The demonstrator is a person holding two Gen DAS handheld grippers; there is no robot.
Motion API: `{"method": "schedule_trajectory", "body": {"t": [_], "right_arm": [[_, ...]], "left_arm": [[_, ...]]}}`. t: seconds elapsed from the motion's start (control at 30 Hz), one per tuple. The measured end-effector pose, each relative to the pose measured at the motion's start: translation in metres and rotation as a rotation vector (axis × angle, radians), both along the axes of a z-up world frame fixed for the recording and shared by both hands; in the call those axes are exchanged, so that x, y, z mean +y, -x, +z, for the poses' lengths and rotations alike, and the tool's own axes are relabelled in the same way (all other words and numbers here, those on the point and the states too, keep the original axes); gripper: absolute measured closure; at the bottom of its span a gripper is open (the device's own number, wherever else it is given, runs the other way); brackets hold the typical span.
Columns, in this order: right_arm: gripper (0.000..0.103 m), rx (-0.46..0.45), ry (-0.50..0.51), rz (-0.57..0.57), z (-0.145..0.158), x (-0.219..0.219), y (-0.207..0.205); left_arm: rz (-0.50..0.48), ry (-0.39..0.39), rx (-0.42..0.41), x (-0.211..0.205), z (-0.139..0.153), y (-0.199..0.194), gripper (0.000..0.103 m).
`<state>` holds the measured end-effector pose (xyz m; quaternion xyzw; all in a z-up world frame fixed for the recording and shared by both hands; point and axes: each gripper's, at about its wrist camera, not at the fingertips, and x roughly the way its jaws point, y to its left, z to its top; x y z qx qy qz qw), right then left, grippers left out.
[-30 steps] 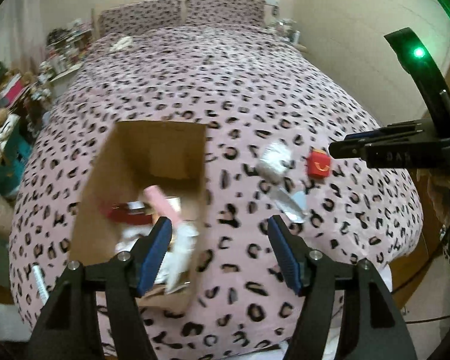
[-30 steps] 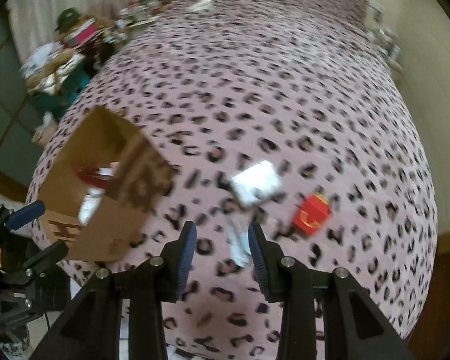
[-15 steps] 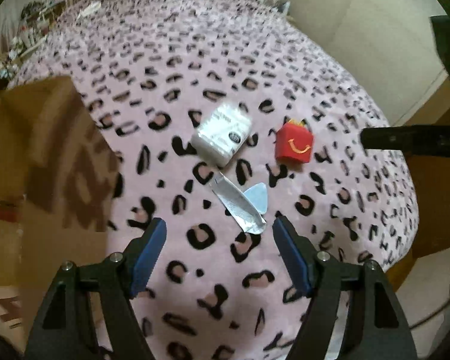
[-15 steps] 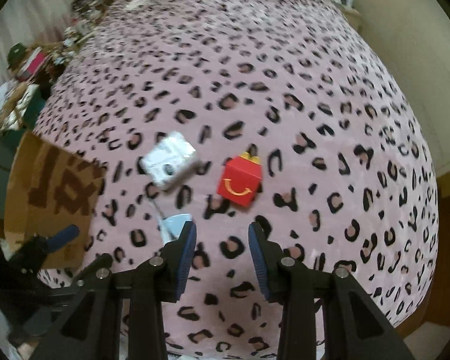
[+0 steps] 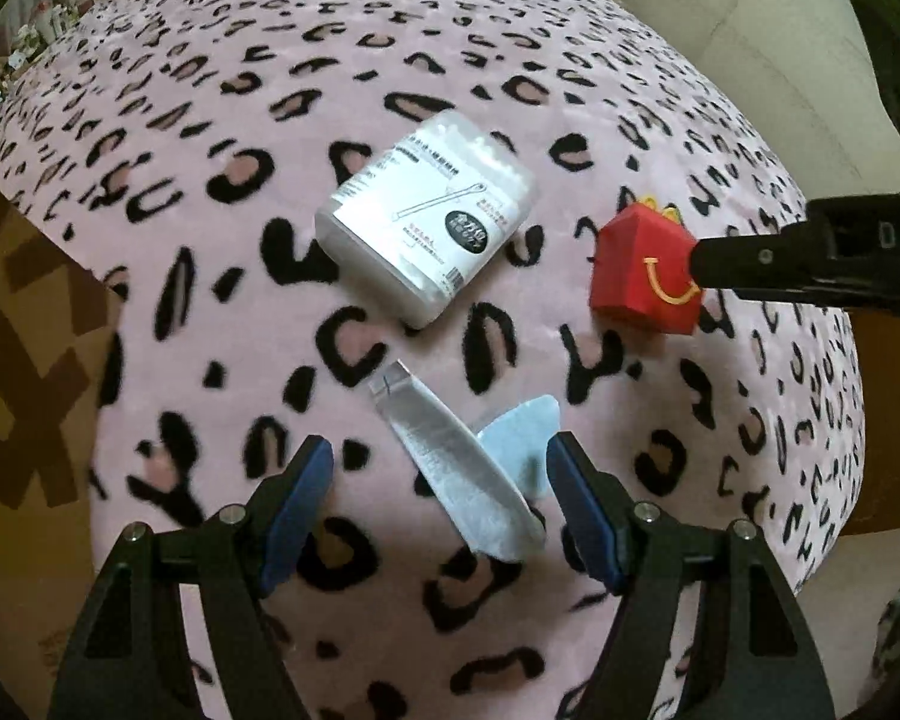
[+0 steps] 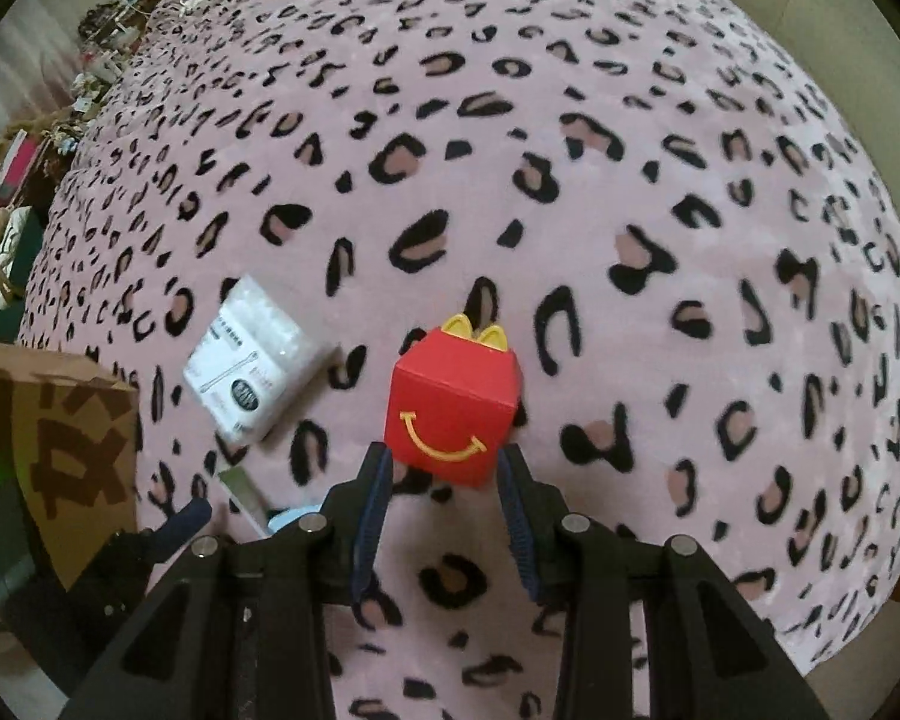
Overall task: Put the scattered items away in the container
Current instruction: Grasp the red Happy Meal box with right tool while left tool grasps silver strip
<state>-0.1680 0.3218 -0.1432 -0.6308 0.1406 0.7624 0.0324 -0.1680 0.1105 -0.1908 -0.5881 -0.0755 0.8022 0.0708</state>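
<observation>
Two tools, both spread, straddle targets on the leopard-print bed [image 6: 630, 150]: right tool [image 6: 444, 471] around the red cardboard box [image 6: 450, 408], left tool [image 5: 441, 474] around the silver foil sachet [image 5: 456, 468]; brown cardboard container [image 5: 24, 372] at nine o'clock.

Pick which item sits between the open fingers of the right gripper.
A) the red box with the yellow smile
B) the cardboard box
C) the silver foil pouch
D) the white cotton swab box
A: in the right wrist view the right gripper is open, its fingers either side of the red box with the yellow smile, which rests on the leopard-print bedspread.
</observation>
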Motion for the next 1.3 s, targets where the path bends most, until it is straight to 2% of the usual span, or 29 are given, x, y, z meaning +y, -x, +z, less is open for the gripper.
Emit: {"method": "schedule_trajectory", "body": {"t": [0.1, 0.27, 0.43, 0.5, 0.63, 0.67, 0.73, 0.8, 0.83, 0.87, 0.93, 1.07, 1.3], "right_arm": [[0.066, -0.011, -0.015, -0.002, -0.01, -0.002, 0.009], [0.064, -0.013, -0.095, -0.01, -0.018, -0.006, 0.019], [0.042, -0.039, -0.139, -0.008, -0.025, -0.012, 0.023], [0.041, -0.036, -0.113, -0.022, -0.031, -0.011, 0.023], [0.028, -0.056, -0.055, -0.049, -0.043, -0.011, 0.026], [0.028, -0.06, -0.039, -0.049, -0.047, -0.012, 0.027], [0.028, -0.052, -0.003, -0.058, -0.053, -0.015, 0.028], [0.028, -0.051, -0.001, -0.061, -0.058, -0.019, 0.028], [0.032, -0.054, -0.004, -0.059, -0.06, -0.022, 0.028], [0.046, -0.055, -0.007, -0.057, -0.062, -0.024, 0.027], [0.06, -0.06, 0.0, -0.057, -0.066, -0.027, 0.024], [0.06, -0.035, 0.0, -0.055, -0.062, -0.028, 0.019], [0.063, 0.001, -0.012, -0.047, -0.047, -0.03, 0.01]], "left_arm": [[0.015, -0.011, -0.009, -0.002, -0.009, 0.005, 0.028], [0.034, -0.031, 0.0, -0.011, -0.016, 0.008, 0.028], [0.031, -0.017, 0.015, -0.018, -0.017, 0.006, 0.028], [0.038, -0.011, 0.016, -0.022, -0.017, 0.004, 0.029], [0.049, -0.019, 0.006, -0.031, -0.02, 0.004, 0.043], [0.052, -0.017, 0.001, -0.032, -0.021, 0.005, 0.046], [0.047, 0.005, -0.012, -0.034, -0.024, 0.006, 0.061], [0.041, -0.009, -0.02, -0.039, -0.026, 0.005, 0.063], [0.041, -0.02, -0.021, -0.041, -0.026, 0.004, 0.065], [0.041, -0.026, -0.019, -0.043, -0.024, 0.003, 0.066], [0.047, -0.045, -0.013, -0.047, -0.02, 0.001, 0.073], [0.043, -0.089, -0.014, -0.05, -0.015, -0.004, 0.082], [-0.004, -0.111, 0.007, -0.037, -0.004, -0.011, 0.091]]}}
